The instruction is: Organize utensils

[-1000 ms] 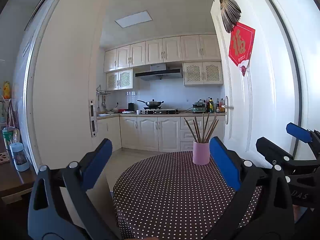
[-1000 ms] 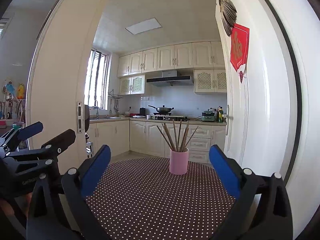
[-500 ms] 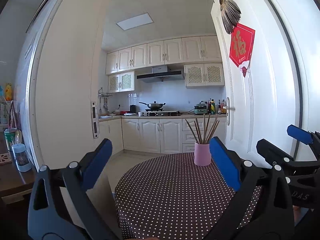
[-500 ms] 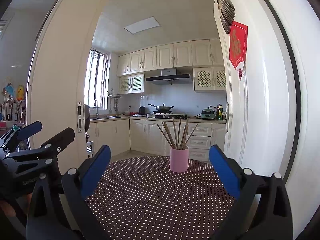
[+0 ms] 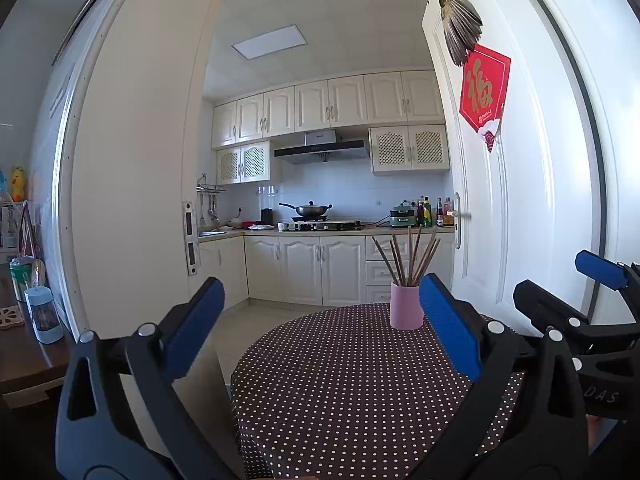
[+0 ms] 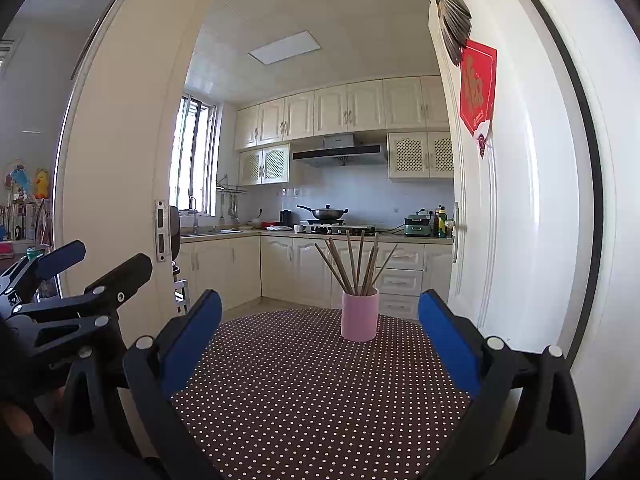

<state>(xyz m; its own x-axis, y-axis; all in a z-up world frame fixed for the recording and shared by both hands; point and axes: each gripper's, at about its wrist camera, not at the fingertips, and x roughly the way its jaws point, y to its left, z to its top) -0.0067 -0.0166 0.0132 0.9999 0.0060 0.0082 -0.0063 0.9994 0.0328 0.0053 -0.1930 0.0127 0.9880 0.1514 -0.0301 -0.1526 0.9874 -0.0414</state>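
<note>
A pink cup (image 5: 406,306) (image 6: 359,315) stands upright at the far side of a round table with a dark polka-dot cloth (image 5: 340,384) (image 6: 304,392). Several brown chopsticks (image 5: 408,254) (image 6: 356,264) fan out of the cup. My left gripper (image 5: 320,320) is open and empty, held above the near half of the table, well short of the cup. My right gripper (image 6: 320,322) is also open and empty, facing the cup from the near side. Each gripper shows at the edge of the other's view.
A white door (image 5: 520,160) with a red paper decoration (image 5: 484,90) stands close on the right. A white door frame (image 5: 132,200) is on the left, with a wooden side table holding a blue bottle (image 5: 43,314). Behind the table lies a kitchen with cabinets and a wok (image 6: 326,213).
Both views have tilted slightly, so the cup and table sit a little lower in the frames. Both grippers stay open and empty.
</note>
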